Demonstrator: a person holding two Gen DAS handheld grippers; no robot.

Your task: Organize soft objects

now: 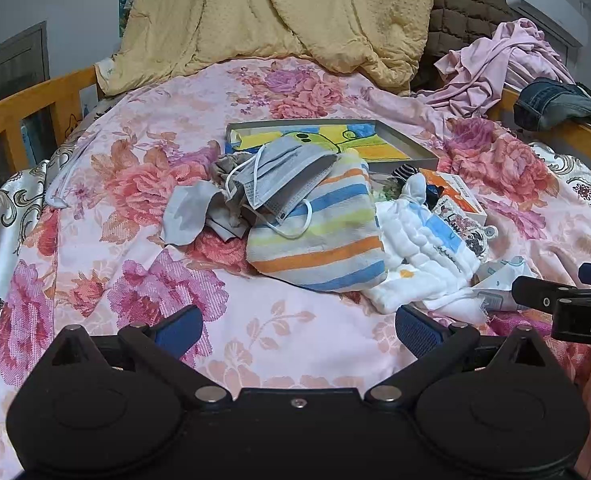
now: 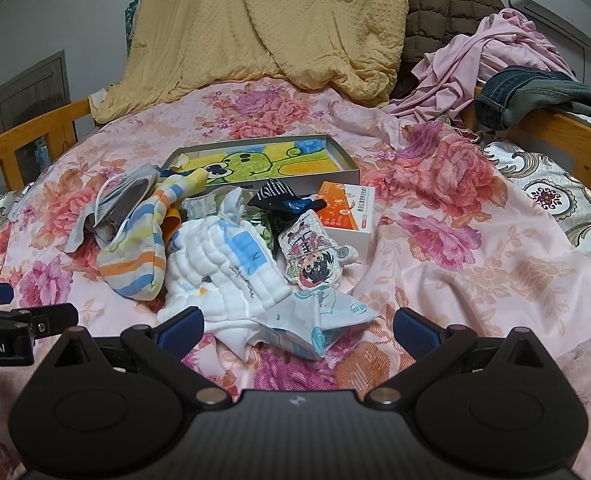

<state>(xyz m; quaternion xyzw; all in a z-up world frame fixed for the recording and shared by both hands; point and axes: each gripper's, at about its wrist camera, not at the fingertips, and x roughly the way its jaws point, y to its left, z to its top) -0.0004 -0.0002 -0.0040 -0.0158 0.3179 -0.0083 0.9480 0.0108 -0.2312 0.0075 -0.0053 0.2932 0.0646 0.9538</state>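
A heap of soft things lies mid-bed on the floral sheet (image 1: 135, 200). A striped towel (image 1: 319, 236) (image 2: 139, 252) carries a grey face mask (image 1: 283, 176) (image 2: 123, 192). Right of it sits a white quilted cloth with blue patches (image 1: 419, 248) (image 2: 223, 264), then a cartoon-print pouch (image 2: 315, 256) and a dark striped sock (image 2: 275, 192). A shallow grey tray (image 1: 411, 140) (image 2: 347, 160) with a green cartoon drawing lies behind. My left gripper (image 1: 297, 332) is open, short of the towel. My right gripper (image 2: 297, 330) is open, its fingers either side of a printed white cloth (image 2: 319, 320).
An orange-and-white carton (image 2: 347, 212) lies by the pouch. A yellow quilt (image 1: 279, 12) and brown padded coat (image 2: 443, 12) pile at the head. Pink clothes (image 2: 487, 60) and jeans (image 2: 535, 92) hang over the right wooden rail (image 2: 567, 140). A wooden rail (image 1: 23, 112) runs along the left.
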